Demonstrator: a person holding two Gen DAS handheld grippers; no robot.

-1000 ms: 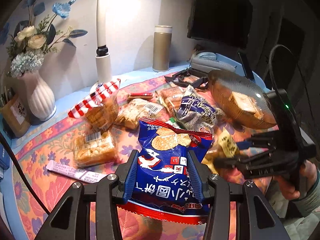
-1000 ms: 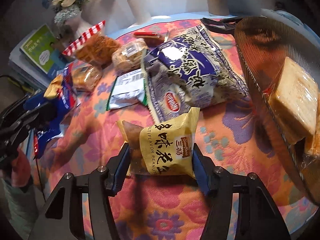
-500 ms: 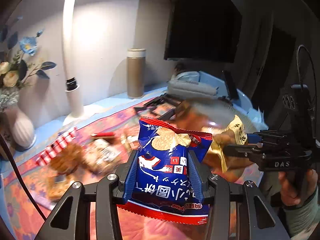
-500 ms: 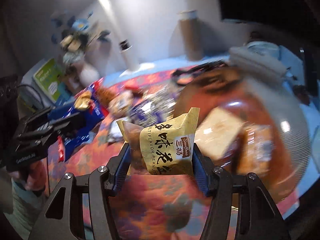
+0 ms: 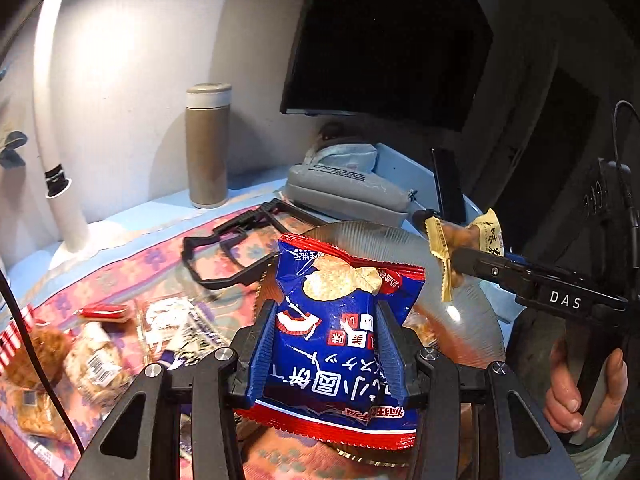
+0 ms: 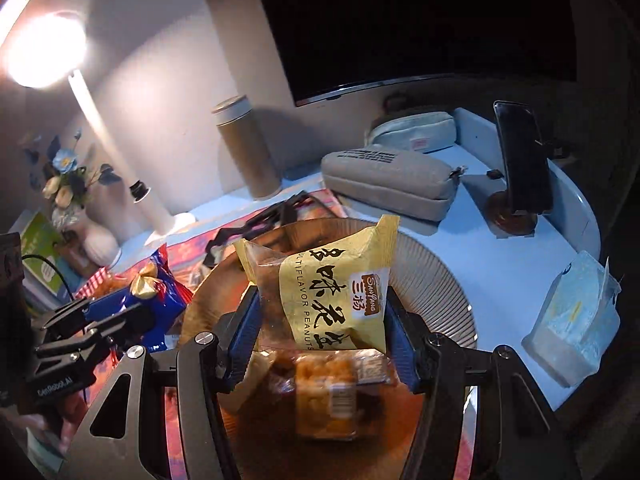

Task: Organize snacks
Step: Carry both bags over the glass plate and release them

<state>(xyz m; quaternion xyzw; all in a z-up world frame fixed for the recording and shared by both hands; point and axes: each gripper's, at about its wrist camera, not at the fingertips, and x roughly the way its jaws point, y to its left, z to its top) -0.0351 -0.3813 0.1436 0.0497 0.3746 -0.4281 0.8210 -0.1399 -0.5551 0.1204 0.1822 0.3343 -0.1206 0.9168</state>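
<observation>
The left gripper [image 5: 326,354] squeezes the blue cracker bag [image 5: 340,344]. The right gripper [image 6: 320,334] squeezes the yellow peanut bag [image 6: 336,292] (mid-frame), probably above the glass bowl [image 6: 436,280].

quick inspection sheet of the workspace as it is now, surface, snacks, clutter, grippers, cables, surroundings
surface: floral tablecloth over a pale blue table.
job's things: blue cracker bag in the left gripper; yellow peanut packet in the right gripper, above the ribbed bowl, which already holds wrapped snacks. Loose snack packs lie on the cloth.
clutter: black frame, grey pouch, thermos, phone on a stand, clear bag.
grippers: both shut on their packets.
cables: black cable along the left view's edge.
surroundings: lit lamp, dark monitor, flower vase.
</observation>
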